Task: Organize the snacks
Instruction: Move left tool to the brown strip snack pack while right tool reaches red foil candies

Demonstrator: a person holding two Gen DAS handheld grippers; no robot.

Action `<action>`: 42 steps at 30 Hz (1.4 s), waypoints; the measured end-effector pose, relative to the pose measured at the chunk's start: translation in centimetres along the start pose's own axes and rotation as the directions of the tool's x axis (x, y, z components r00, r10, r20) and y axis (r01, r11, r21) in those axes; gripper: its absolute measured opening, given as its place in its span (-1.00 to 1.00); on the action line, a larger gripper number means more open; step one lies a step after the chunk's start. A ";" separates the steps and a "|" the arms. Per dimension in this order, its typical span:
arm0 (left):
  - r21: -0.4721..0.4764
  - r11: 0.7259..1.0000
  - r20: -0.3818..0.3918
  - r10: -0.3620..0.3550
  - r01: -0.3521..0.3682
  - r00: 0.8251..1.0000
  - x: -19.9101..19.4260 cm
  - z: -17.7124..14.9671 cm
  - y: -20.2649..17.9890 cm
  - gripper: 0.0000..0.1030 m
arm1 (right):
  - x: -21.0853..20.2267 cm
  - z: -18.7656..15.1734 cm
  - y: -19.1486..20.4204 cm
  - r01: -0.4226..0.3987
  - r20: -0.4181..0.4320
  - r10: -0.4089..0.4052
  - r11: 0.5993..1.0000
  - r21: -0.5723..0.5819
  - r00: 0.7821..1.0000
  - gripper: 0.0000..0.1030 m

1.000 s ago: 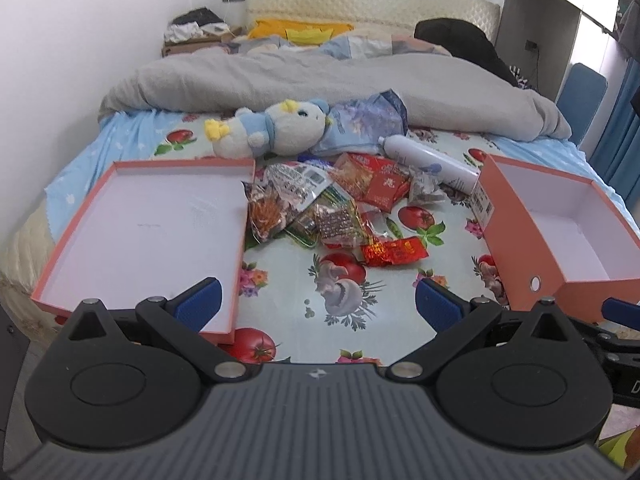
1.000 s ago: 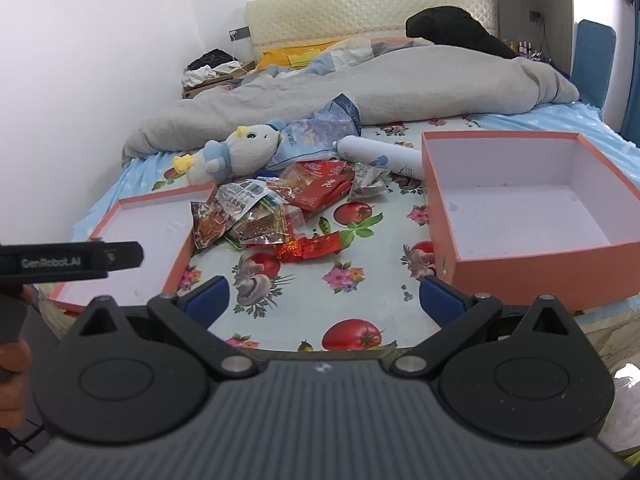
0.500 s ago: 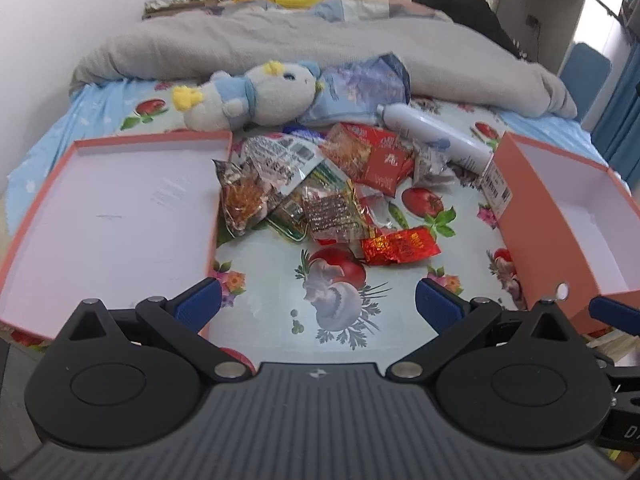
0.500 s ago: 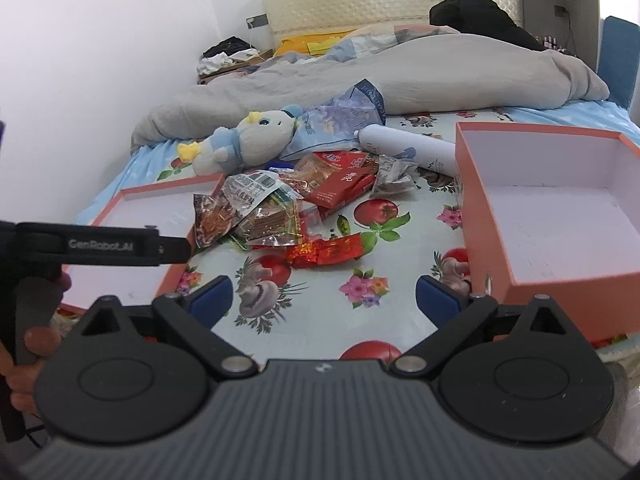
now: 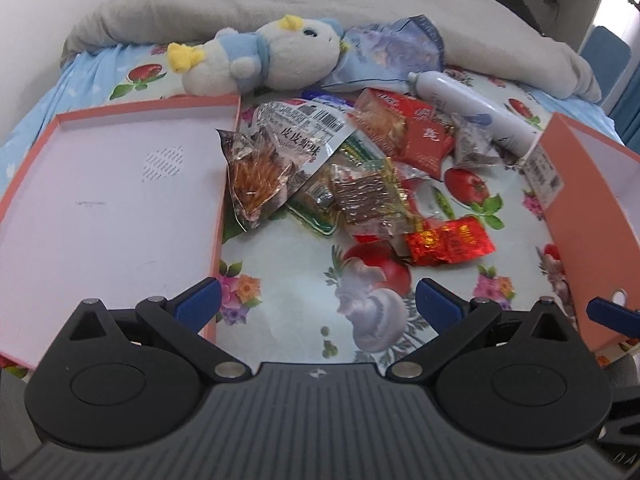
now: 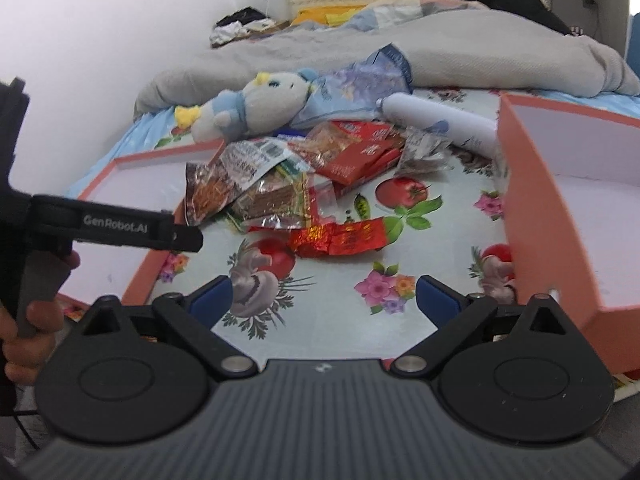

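Both hand-held grippers hovered empty, jaws apart: the left hand-held gripper [image 5: 318, 304] and right hand-held gripper [image 6: 324, 292] faced the snack packets [image 5: 344, 172] piled on the bed [image 5: 296, 280], between the shallow lid [image 5: 108, 200] and the orange box [image 6: 560, 216].

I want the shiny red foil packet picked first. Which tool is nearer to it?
Hard to call; the right, slightly. Both tools are open short of the red foil packet: right tool almost straight behind it, left tool nearer the lid side.
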State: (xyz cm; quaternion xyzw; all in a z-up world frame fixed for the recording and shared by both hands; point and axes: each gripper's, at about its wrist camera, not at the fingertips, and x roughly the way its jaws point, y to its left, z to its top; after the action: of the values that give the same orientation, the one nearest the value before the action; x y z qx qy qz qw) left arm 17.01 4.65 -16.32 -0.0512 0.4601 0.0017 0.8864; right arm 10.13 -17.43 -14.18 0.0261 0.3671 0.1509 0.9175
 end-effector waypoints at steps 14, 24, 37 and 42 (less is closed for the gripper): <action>0.005 0.992 -0.048 -0.123 0.123 0.991 5.3 3.4 1.1 1.00 | 6.5 1.8 0.0 -0.027 -0.041 0.023 0.995 -0.093 0.999 0.49; -0.106 0.953 -0.094 -0.292 0.282 0.952 9.3 4.9 1.0 0.94 | 11.0 2.6 0.7 -0.090 -0.061 0.079 0.974 -0.209 0.995 0.50; -0.156 0.952 -0.108 -0.282 0.264 0.953 12.3 6.0 0.9 0.41 | 14.5 2.3 0.8 -0.059 -0.088 0.039 0.970 -0.236 0.995 0.48; -0.152 0.953 -0.076 -0.275 0.262 0.958 12.3 6.4 0.6 0.41 | 14.6 2.5 0.9 -0.064 -0.089 0.043 0.968 -0.244 0.995 0.21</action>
State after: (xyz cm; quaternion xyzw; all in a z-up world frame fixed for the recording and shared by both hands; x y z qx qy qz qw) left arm 29.28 5.33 -22.71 -0.1755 0.4897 -0.0888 0.8494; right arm 21.64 -12.06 -21.93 -0.0845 0.3822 0.2211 0.8933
